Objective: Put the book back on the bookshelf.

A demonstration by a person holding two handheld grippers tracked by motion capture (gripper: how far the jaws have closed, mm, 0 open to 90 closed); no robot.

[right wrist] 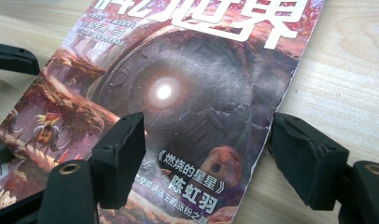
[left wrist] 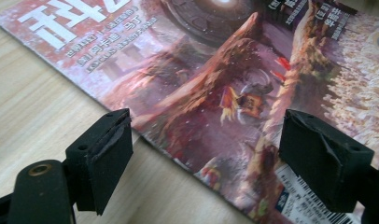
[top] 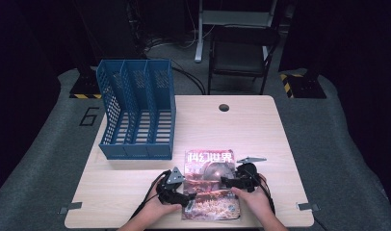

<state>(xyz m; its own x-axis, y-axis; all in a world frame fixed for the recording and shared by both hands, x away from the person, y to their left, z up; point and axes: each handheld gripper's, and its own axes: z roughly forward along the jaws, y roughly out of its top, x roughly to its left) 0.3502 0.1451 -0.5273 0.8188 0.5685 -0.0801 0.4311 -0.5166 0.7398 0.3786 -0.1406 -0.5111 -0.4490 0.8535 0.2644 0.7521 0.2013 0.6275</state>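
Here, a blue file rack (top: 136, 109) with three slots is seen standing upright on the wooden table (top: 251, 127), behind and to the left of the magazine (top: 210, 185). The magazine is laid flat, cover up, near the table's front edge. At the magazine's left edge the left gripper (left wrist: 204, 156) is held low by a hand (top: 157, 208); its jaws are spread apart, one over bare wood just beside the edge and the other above the cover near the barcode. At the magazine's right edge the right gripper (right wrist: 204, 161) is held by the other hand (top: 254, 197), its jaws also spread wide, straddling that edge, nothing being clamped. Beyond the magazine, a dark round hole (top: 224, 107) is seen near the table's far edge.
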